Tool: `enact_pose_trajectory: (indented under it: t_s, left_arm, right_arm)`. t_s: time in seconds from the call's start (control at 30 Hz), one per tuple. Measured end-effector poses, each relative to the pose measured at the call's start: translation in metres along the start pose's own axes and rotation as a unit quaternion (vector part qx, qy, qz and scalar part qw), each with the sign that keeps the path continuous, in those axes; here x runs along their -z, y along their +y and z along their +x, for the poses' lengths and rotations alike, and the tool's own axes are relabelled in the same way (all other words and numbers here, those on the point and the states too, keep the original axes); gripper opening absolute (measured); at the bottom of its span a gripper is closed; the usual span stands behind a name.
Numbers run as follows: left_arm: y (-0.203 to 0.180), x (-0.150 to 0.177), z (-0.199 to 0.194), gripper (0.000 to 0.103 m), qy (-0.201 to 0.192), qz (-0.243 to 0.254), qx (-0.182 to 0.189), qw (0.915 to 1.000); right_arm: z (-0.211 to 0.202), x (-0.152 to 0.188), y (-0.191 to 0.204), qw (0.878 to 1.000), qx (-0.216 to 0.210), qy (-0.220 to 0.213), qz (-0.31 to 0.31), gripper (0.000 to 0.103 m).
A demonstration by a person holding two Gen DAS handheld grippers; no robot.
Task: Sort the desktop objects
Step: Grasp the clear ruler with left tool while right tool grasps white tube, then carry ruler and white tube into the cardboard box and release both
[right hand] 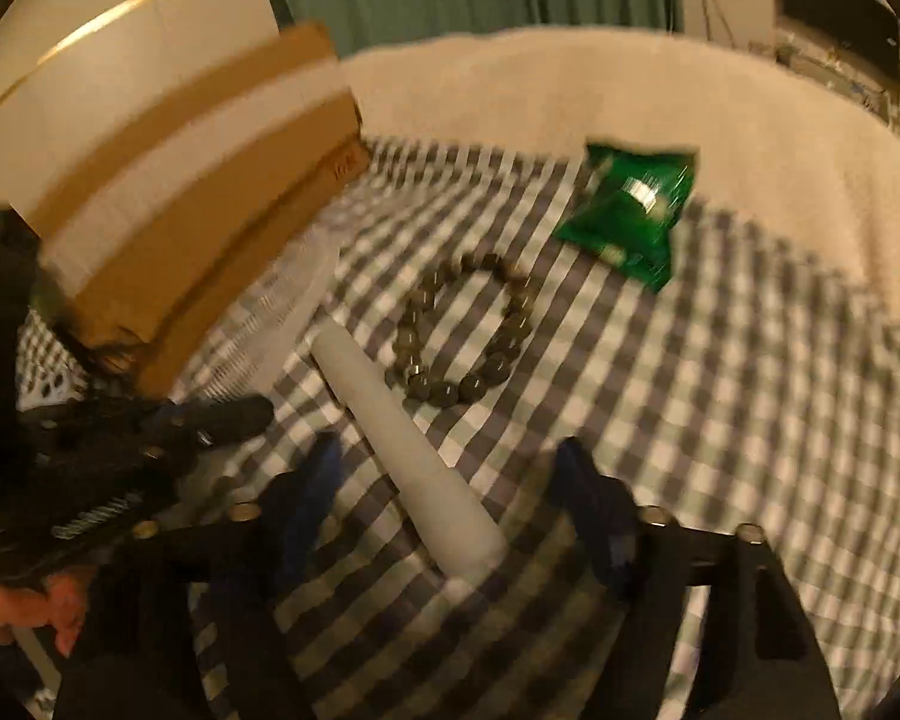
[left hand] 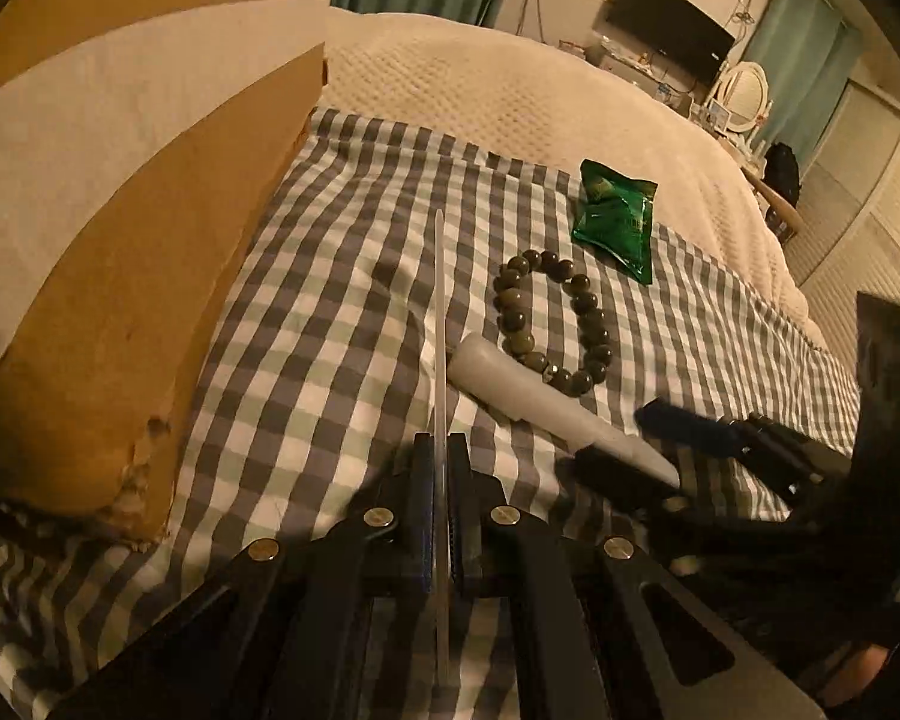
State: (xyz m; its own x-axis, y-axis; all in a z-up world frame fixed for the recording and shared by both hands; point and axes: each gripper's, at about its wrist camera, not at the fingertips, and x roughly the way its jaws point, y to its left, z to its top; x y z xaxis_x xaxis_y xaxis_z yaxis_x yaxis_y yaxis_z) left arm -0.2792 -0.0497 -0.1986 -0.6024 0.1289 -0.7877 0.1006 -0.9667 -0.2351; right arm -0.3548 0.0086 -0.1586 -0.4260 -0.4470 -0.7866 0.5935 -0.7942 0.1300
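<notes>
My left gripper point(left hand: 441, 468) is clamping a thin clear ruler point(left hand: 439, 300) edge-on. My right gripper point(right hand: 450, 498) is straddling the white cylinder point(right hand: 402, 450), fingers spread.

no text can be read anywhere. the green packet point(left hand: 617, 221), lying near the far edge of the checked cloth point(left hand: 342, 276), carries pale printing, too small and glare-struck to make out. the cardboard box point(right hand: 210, 228) at the cloth's left edge bears a small reddish mark near its far corner, blurred past reading.
</notes>
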Motion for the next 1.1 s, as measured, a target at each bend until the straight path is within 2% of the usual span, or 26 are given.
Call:
enact_pose_trajectory:
  t_s: [0.03, 0.07, 0.1, 0.13, 0.27, 0.5, 0.63, 0.77, 0.83, 1.0, 1.1]
  left_arm:
    - [-0.001, 0.000, 0.000, 0.003, -0.001, 0.002, 0.000, 1.0000]
    - [-0.002, -0.001, 0.001, 0.003, 0.000, 0.004, 0.001, 1.0000]
    - [-0.002, -0.001, 0.001, 0.003, 0.000, 0.005, 0.002, 1.0000]
    - [-0.004, -0.001, 0.000, 0.003, 0.000, 0.007, 0.004, 1.0000]
    - [-0.009, -0.002, -0.009, 0.003, -0.004, 0.010, 0.017, 0.9998]
    - [-0.031, -0.012, -0.060, 0.003, -0.040, 0.022, 0.052, 0.9976]
    - [-0.030, -0.030, -0.106, 0.003, -0.079, 0.016, 0.071, 0.9942]
    - [-0.005, -0.057, -0.151, 0.003, -0.122, -0.011, 0.060, 0.9907]
    - [0.022, -0.072, -0.172, 0.003, -0.139, -0.029, 0.040, 0.9890]
    - [0.094, -0.094, -0.183, 0.003, -0.133, -0.043, -0.027, 0.9898]
    - [0.131, -0.093, -0.173, 0.003, -0.122, -0.054, -0.025, 0.9908]
  right_arm:
    - [0.003, 0.002, 0.003, 1.000, 0.011, 0.004, -0.007, 0.058]
    - [0.004, 0.003, 0.004, 1.000, 0.013, 0.008, -0.009, 0.038]
    - [0.002, 0.003, 0.003, 1.000, 0.003, 0.009, -0.003, 0.023]
    - [-0.004, 0.006, 0.002, 1.000, 0.003, 0.009, 0.004, 0.017]
    - [-0.037, 0.016, 0.009, 0.999, 0.039, -0.009, -0.004, 0.017]
    - [-0.132, 0.019, 0.006, 0.993, 0.032, -0.087, 0.067, 0.016]
    - [-0.178, 0.003, 0.015, 0.988, 0.014, -0.128, 0.086, 0.016]
    - [-0.209, -0.033, 0.044, 0.983, -0.018, -0.166, 0.081, 0.016]
    - [-0.211, -0.058, 0.066, 0.983, -0.039, -0.168, 0.067, 0.016]
    - [-0.182, -0.107, 0.123, 0.984, -0.083, -0.156, 0.033, 0.016]
    - [-0.143, -0.130, 0.146, 0.984, -0.108, -0.138, 0.043, 0.016]
